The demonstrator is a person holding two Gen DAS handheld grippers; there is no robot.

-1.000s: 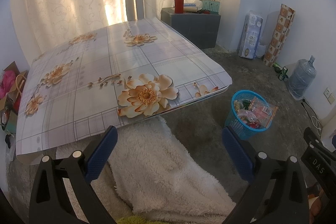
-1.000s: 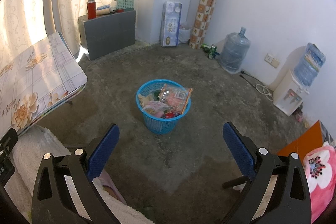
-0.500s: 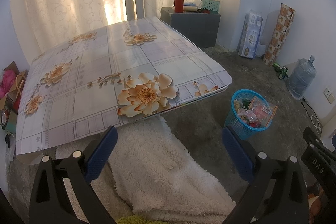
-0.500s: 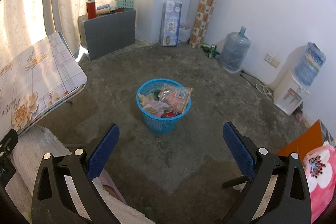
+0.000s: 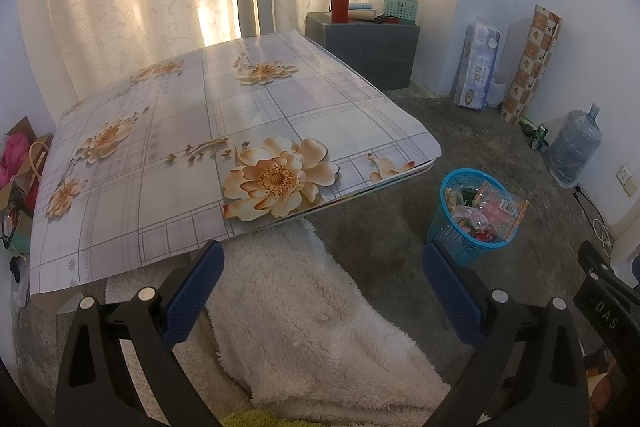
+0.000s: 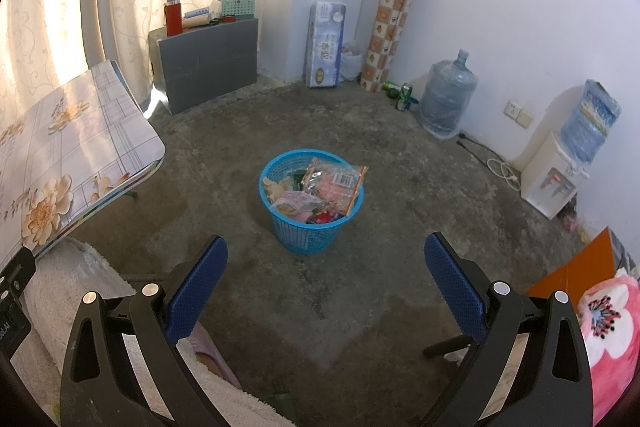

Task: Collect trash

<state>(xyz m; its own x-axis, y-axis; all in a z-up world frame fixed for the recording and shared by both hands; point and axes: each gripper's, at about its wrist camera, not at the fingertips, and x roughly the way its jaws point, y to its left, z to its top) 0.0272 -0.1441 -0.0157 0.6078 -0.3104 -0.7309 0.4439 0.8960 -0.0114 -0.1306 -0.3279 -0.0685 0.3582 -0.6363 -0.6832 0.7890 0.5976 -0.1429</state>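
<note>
Between the blue pads of the right gripper [image 6: 326, 281] lies nothing but bare concrete floor [image 6: 340, 311]: its jaws stand wide apart and empty, pointed straight at the blue basket [image 6: 310, 233], which sits ahead of the tips and centred in the gap, well apart from them. That basket is already heaped with wrappers [image 6: 334, 183], one clear packet poking over the rim on the far right side. The left gripper [image 5: 320, 281] is likewise spread open and holds nothing; just beyond its tips lies a white fleecy blanket [image 5: 296, 311], and past that the edge of the low table [image 5: 168, 131] with its flowered cover, whose top shows no litter at all. From this side the basket stands ahead and off to the right of the left tongs, on the floor beside the table's corner. Judging by that, the collecting looks close to finished (no loose scrap can be made out on the table or on the floor near either tool), and the step in hand seems to be a pause or a scan after a drop. The next move likely calls for sweeping both cameras round for stray pieces, perhaps the green cans [image 6: 402, 95] near the water jug [image 6: 446, 105] far ahead of the right tongs, though whether those count as trash cannot be told.
</note>
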